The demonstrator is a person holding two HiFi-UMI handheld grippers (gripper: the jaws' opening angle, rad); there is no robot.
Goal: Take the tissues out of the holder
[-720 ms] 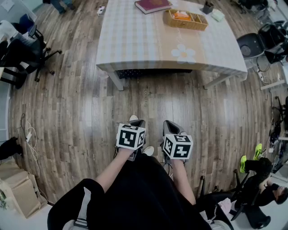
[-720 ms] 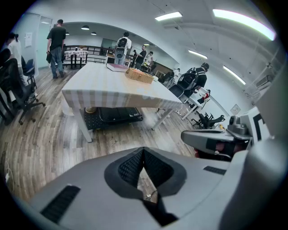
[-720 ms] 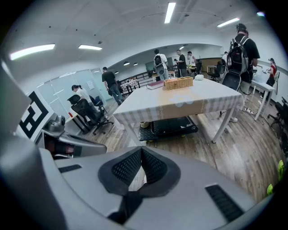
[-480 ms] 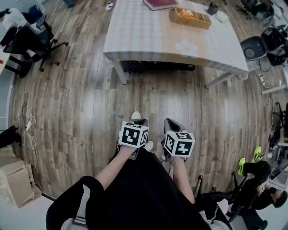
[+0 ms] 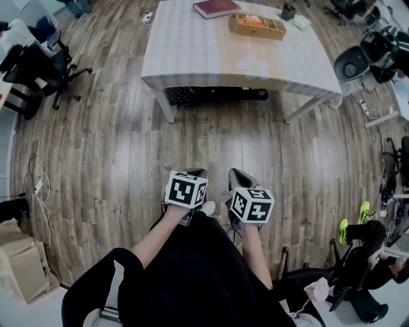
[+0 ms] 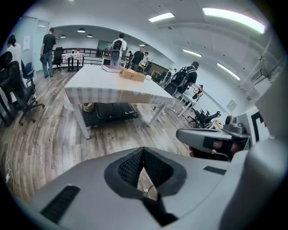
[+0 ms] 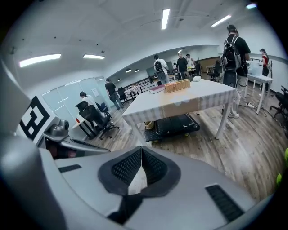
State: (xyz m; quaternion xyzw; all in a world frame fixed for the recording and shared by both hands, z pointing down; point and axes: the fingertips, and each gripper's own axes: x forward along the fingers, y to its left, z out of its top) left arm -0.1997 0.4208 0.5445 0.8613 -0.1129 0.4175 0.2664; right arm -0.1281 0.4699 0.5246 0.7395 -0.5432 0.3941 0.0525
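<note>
While both grippers are held low in front of the person's lap, well apart from the table (image 5: 192,57), no step of the task can be judged as begun. The left gripper (image 5: 190,174) is seen with its jaws brought fully together, the ribbed black pads meeting at the tip, and nothing is caught between them. The right gripper (image 5: 239,176) is closed in the same way and is likewise empty.

The holder (image 5: 257,27), a shallow straw-coloured woven tray divided into compartments, is set on the far part of the table, near a dark red book (image 5: 217,7) and a small dark cup (image 5: 291,11). Something orange (image 5: 254,20) is lying in one compartment; whether this is the tissues cannot be made out from here.

Tissues are to be judged very light, soft and easily torn or crumpled, so a shallow pinch on an upstanding fold or on a pack's edge is advised rather than a deep squeeze. The woven tray is probably light too and could be dragged along, so it may need to be steadied by the other gripper. The table is covered by a smooth, pale checked cloth, and the floor (image 5: 128,140) is laid in wood-grain planks.
</note>
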